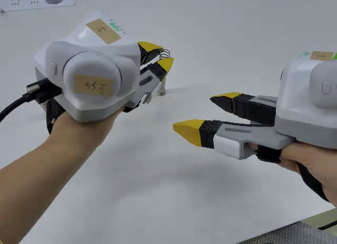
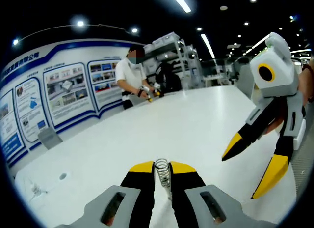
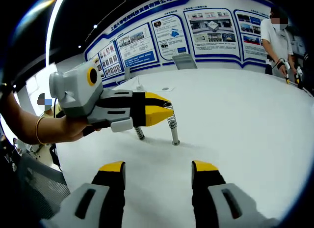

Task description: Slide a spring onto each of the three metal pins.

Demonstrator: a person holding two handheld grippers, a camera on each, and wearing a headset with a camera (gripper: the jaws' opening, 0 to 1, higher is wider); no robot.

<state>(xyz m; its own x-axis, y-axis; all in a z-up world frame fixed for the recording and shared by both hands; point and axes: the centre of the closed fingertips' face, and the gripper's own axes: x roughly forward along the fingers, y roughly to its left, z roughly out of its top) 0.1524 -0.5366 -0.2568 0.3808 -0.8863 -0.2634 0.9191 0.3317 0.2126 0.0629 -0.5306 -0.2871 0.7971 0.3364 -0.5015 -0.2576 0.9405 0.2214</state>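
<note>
My left gripper (image 1: 159, 54) is shut on a small steel spring (image 1: 165, 53) directly above an upright metal pin (image 1: 164, 87) on the white table. In the left gripper view the spring (image 2: 162, 169) sits between the yellow tips of the left gripper (image 2: 162, 167), with the pin (image 2: 168, 191) under it. In the right gripper view the spring (image 3: 171, 121) sits around the top of the pin (image 3: 174, 135). A second pin wearing a spring (image 3: 140, 133) stands just behind, partly hidden by the left gripper (image 3: 159, 111). My right gripper (image 1: 197, 113) (image 3: 158, 166) hovers open and empty to the right.
A white plate with a round hole (image 1: 37, 0) lies at the table's far left corner. A grey mesh mat (image 1: 295, 234) sits at the near right edge. A person (image 2: 132, 73) stands at the table's far end.
</note>
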